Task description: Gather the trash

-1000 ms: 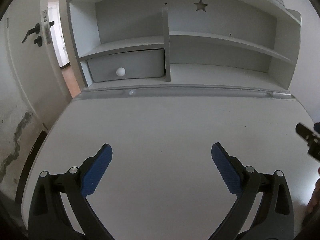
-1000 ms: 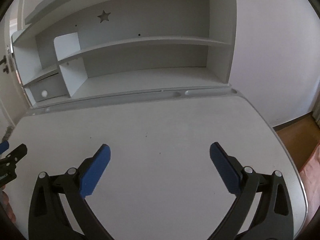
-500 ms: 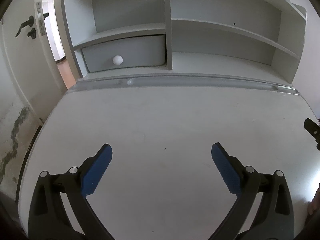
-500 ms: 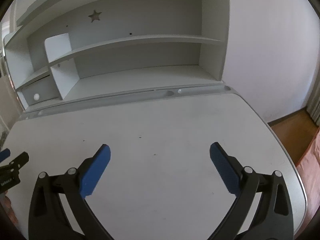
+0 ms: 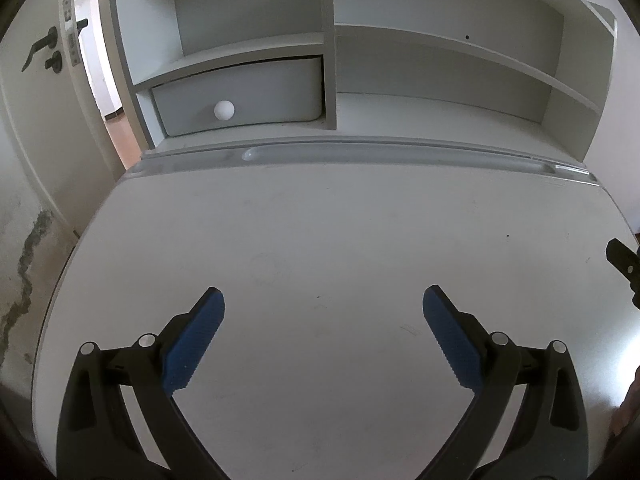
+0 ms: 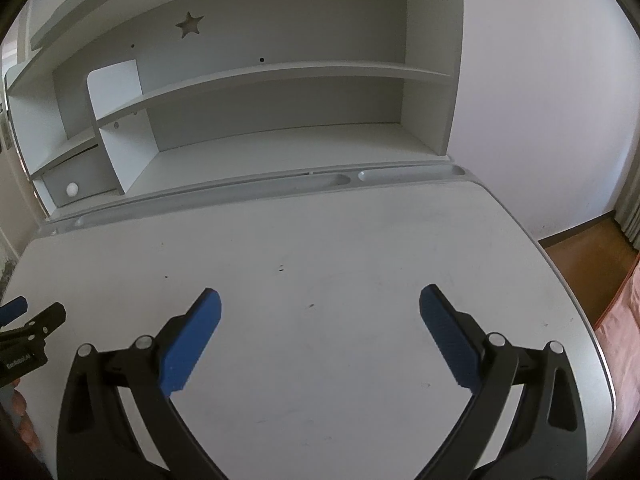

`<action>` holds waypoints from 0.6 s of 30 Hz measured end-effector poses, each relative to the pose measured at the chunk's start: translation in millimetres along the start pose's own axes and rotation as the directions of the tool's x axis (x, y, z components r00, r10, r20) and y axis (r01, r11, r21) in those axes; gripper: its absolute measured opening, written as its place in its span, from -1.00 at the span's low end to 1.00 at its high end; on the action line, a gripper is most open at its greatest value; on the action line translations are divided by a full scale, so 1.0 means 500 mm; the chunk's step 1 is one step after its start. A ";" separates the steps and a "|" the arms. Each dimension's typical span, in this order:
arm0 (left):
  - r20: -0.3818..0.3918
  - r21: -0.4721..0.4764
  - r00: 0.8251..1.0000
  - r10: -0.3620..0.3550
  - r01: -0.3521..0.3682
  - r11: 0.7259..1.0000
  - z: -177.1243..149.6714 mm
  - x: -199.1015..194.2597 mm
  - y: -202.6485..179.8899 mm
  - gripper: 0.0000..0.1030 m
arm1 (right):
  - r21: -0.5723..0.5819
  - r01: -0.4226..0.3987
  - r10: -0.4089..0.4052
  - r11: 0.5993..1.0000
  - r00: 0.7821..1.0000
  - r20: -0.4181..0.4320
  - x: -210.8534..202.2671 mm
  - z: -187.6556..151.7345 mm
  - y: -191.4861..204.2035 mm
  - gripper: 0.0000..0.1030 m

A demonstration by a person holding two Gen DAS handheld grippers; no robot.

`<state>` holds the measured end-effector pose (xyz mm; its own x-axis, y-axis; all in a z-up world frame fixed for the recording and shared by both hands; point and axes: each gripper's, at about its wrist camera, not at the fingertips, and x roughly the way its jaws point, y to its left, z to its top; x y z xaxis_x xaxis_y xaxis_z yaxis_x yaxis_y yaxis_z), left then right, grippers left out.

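Plainly, no trash shows on the bench (image 5: 340,232) or its shelves (image 6: 280,72); the left gripper (image 5: 323,312) and right gripper (image 6: 319,312) both hover with jaws spread wide and empty, probably poised to search or finish.

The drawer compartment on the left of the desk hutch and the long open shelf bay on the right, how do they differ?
The drawer compartment is narrow and filled by a grey drawer with a round white knob; the open shelf bay is wider and shows nothing in it. The drawer compartment sits nearest the door; the open shelf bay sits toward the bare wall. Both stand behind the desktop.
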<state>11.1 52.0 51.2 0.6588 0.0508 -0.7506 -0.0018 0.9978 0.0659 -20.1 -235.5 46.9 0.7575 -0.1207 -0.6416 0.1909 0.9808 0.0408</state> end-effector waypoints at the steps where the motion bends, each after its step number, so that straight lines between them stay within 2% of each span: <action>1: 0.000 -0.002 1.000 0.001 -0.001 1.000 0.000 0.000 0.000 0.87 | 0.001 0.000 0.000 1.000 1.000 0.000 0.000 0.000 0.000 0.86; 7: 0.005 -0.013 1.000 0.006 -0.006 1.000 0.001 -0.003 0.006 0.87 | -0.003 0.002 -0.002 1.000 1.000 0.002 0.000 -0.001 0.005 0.86; 18: 0.039 0.022 0.999 0.033 -0.034 0.999 0.001 -0.020 -0.004 0.87 | -0.017 0.012 -0.012 1.000 1.000 -0.013 0.004 -0.001 0.020 0.86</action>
<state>5.0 49.6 58.8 0.6875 0.0816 -0.7216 -0.0074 0.9944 0.1055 -17.0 -225.9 45.3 0.7473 -0.1305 -0.6515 0.1894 0.9817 0.0206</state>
